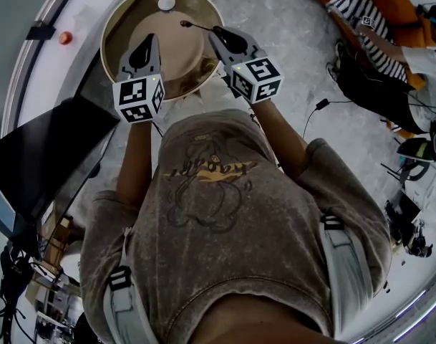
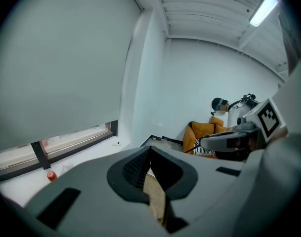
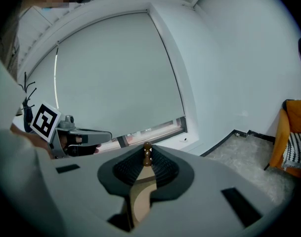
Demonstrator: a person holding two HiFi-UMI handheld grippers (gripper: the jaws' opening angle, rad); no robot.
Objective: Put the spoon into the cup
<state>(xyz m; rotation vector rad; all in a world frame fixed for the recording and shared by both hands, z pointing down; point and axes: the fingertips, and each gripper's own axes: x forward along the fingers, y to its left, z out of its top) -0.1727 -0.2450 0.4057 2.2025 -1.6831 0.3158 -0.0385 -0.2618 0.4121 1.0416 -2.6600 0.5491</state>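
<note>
A small white cup (image 1: 166,2) stands at the far edge of a round tan table (image 1: 124,20). My right gripper (image 1: 218,31) hovers over the table's right side, shut on a thin dark spoon (image 1: 193,26) that sticks out leftward toward the cup. In the right gripper view the spoon's brown knobbed end (image 3: 147,155) shows between the closed jaws of the right gripper (image 3: 147,161). My left gripper (image 1: 147,41) is over the table's left part, below the cup. Its jaws meet at the tip with nothing between them, as the left gripper (image 2: 150,151) shows in its own view.
A black monitor (image 1: 46,156) stands to the left of the person. A small red object (image 1: 65,38) lies on the white window sill. An orange seat with a striped cushion (image 1: 361,6) and cables (image 1: 321,106) are on the floor at the right.
</note>
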